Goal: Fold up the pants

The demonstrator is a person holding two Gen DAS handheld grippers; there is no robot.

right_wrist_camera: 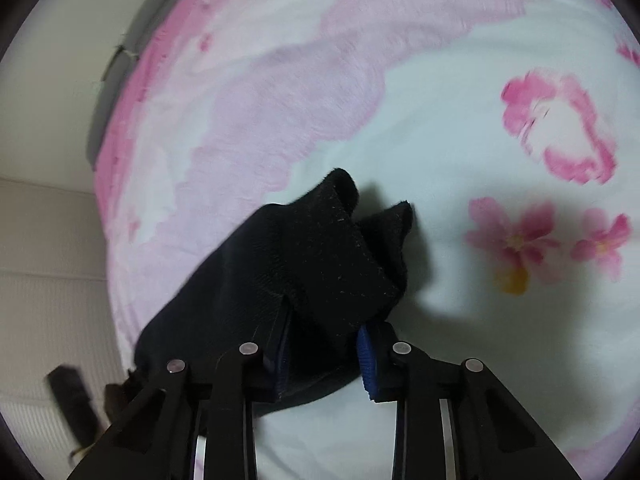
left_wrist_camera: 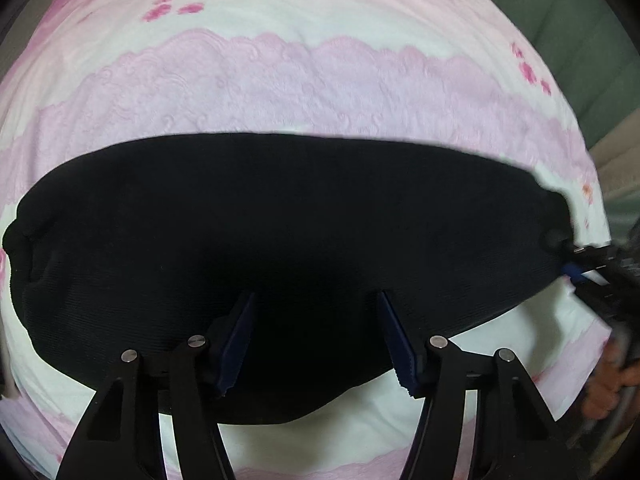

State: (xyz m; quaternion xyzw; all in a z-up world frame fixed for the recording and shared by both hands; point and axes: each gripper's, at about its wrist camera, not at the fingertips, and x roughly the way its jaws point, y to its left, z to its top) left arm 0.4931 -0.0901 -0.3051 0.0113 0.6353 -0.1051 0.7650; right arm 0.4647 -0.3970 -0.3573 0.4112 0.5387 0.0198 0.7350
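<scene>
The black pants [left_wrist_camera: 280, 240] lie stretched across a pink and white flowered blanket [left_wrist_camera: 280, 92]. In the left wrist view my left gripper [left_wrist_camera: 316, 312] has its jaws apart over the near edge of the pants, with dark cloth between the blue pads [left_wrist_camera: 240, 340]. At the right end of the pants the right gripper [left_wrist_camera: 576, 264] holds the cloth. In the right wrist view my right gripper [right_wrist_camera: 324, 340] is shut on a bunched end of the pants [right_wrist_camera: 320, 256], which sticks up between the pads.
The blanket [right_wrist_camera: 440, 140] covers a bed. Its edge is at the left of the right wrist view, with a pale wall or floor [right_wrist_camera: 48, 260] beyond. A hand [left_wrist_camera: 612, 384] shows at the far right of the left wrist view.
</scene>
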